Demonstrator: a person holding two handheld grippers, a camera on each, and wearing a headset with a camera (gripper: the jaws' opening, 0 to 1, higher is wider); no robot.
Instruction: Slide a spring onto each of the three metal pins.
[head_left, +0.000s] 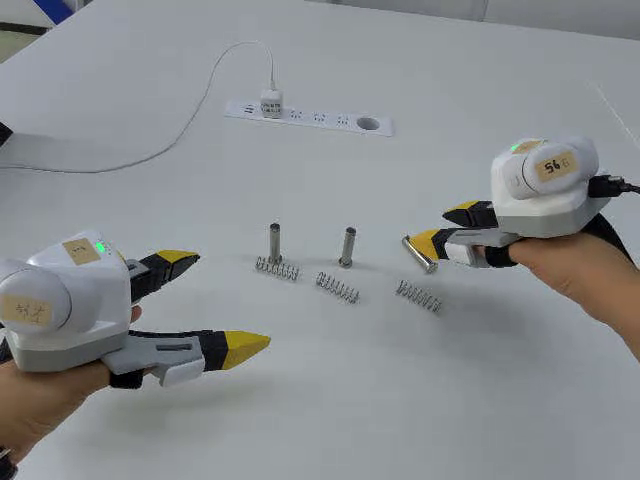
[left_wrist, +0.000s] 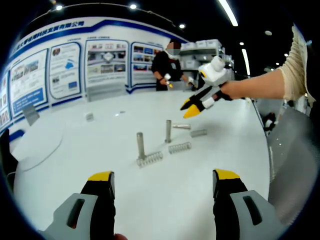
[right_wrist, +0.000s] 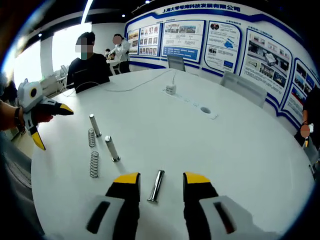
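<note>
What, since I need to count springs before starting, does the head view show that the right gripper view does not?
Head view adds: a third spring beside the fallen pin, and the right gripper seen whole with the hand holding it. Right gripper view adds: people in the background, wall posters, and its own open jaws flanking that fallen pin. Shared: two upright pins, two springs, the power strip, the open left gripper.
</note>
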